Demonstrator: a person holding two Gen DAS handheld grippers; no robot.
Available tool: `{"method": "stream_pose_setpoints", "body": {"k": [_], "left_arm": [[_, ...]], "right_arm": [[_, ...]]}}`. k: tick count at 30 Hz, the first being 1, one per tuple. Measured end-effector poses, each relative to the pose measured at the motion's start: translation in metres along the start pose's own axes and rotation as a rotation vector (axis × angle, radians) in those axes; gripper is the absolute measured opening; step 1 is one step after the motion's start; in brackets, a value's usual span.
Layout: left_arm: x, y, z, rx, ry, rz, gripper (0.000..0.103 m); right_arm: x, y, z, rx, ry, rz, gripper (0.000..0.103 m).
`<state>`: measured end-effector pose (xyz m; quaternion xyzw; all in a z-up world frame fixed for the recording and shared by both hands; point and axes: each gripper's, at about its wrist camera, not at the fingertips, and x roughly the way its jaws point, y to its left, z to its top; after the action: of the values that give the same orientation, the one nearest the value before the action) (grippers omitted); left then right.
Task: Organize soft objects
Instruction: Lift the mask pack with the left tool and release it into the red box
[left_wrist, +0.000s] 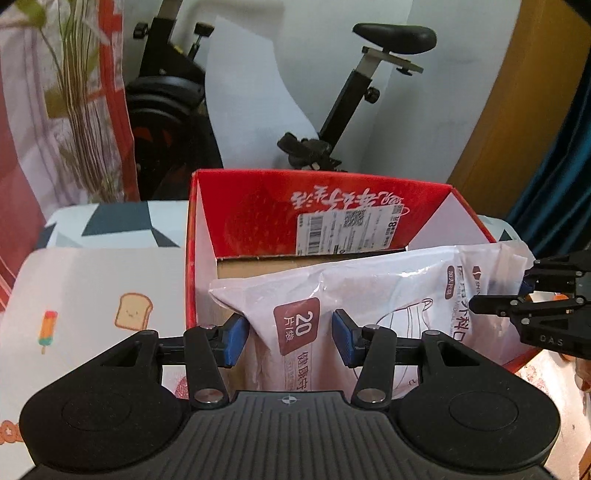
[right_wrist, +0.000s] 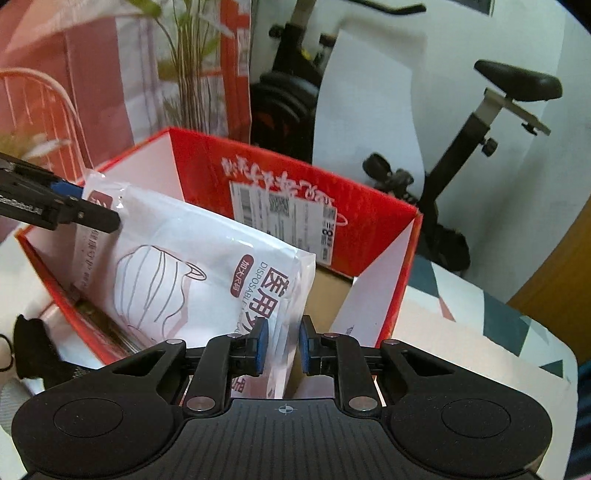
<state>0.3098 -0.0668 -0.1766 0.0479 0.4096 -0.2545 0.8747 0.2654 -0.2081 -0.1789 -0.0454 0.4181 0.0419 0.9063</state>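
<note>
The mask packet (left_wrist: 369, 295) stands on edge in the red box (left_wrist: 190, 258), long axis spanning both grippers. The left gripper (left_wrist: 288, 341) straddles one end, jaws wide; the right gripper (right_wrist: 282, 349) is narrow, jaws not quite clamped on the other end.

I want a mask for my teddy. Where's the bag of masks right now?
The mask bag stands tilted in the red box, between the left gripper and the right gripper, one at each end.

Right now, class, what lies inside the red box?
Inside the red box, a white mask packet stands tilted, with the left gripper and right gripper at its ends. Beyond it, brown cardboard shows. The packet hides the box floor.
</note>
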Motion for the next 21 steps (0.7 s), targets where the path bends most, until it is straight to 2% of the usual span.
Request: {"method": "stream_pose_setpoints", "body": {"k": [8, 11, 15, 21], "left_arm": [[-0.003, 0.010, -0.001, -0.023, -0.021, -0.023, 0.052], [-0.005, 0.010, 0.003, -0.013, -0.045, -0.008, 0.051], [-0.005, 0.008, 0.008, -0.007, -0.065, -0.024, 0.049], [0.006, 0.005, 0.008, 0.004, -0.052, -0.020, 0.048]], "right_arm": [[0.035, 0.010, 0.012, -0.087, 0.118, -0.058, 0.013], [0.045, 0.011, 0.017, -0.119, 0.167, -0.062, 0.013], [0.062, 0.012, 0.022, -0.157, 0.230, -0.065, 0.013], [0.081, 0.020, 0.026, -0.217, 0.298, -0.067, 0.014]]}}
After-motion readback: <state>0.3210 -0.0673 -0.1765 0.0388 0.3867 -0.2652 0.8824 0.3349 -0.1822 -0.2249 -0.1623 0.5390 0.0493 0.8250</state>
